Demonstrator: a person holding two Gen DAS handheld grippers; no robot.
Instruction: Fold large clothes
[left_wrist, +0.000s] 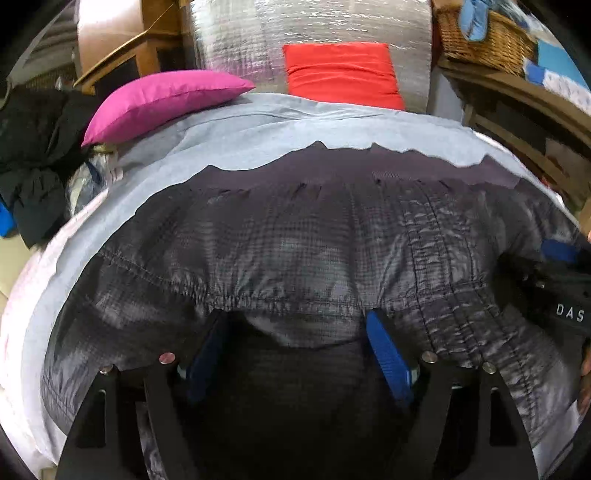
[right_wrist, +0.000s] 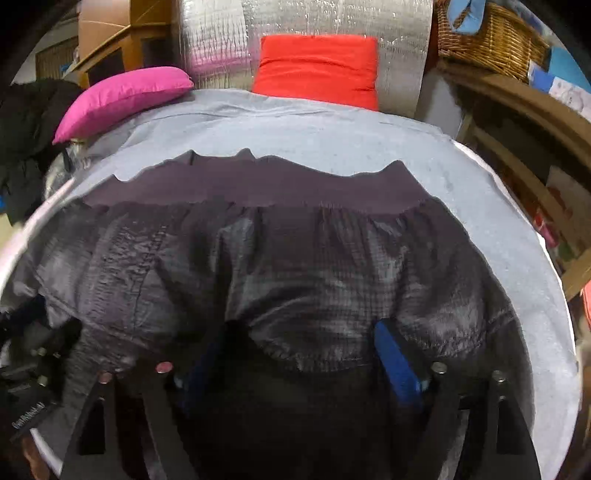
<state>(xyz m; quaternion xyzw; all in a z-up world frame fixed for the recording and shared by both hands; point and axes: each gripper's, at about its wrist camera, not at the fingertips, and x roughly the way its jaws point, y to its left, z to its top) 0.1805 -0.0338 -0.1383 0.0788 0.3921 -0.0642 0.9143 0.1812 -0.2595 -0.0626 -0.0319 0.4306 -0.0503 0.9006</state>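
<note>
Silver foil panel (left_wrist: 310, 33) behind (shiny, quilted), wooden shelving (left_wrist: 517, 107) right, wicker basket (left_wrist: 484, 40) atop.

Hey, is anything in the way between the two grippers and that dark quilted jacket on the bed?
Nothing visible: the left gripper and right gripper are open right over the dark quilted jacket's near hem.

Each gripper (left_wrist: 295, 332) has black angular arms, round silver pins and blue finger pads (left_wrist: 388, 350). White letters "DAS" mark the right gripper's (right_wrist: 303, 343) black body.
</note>
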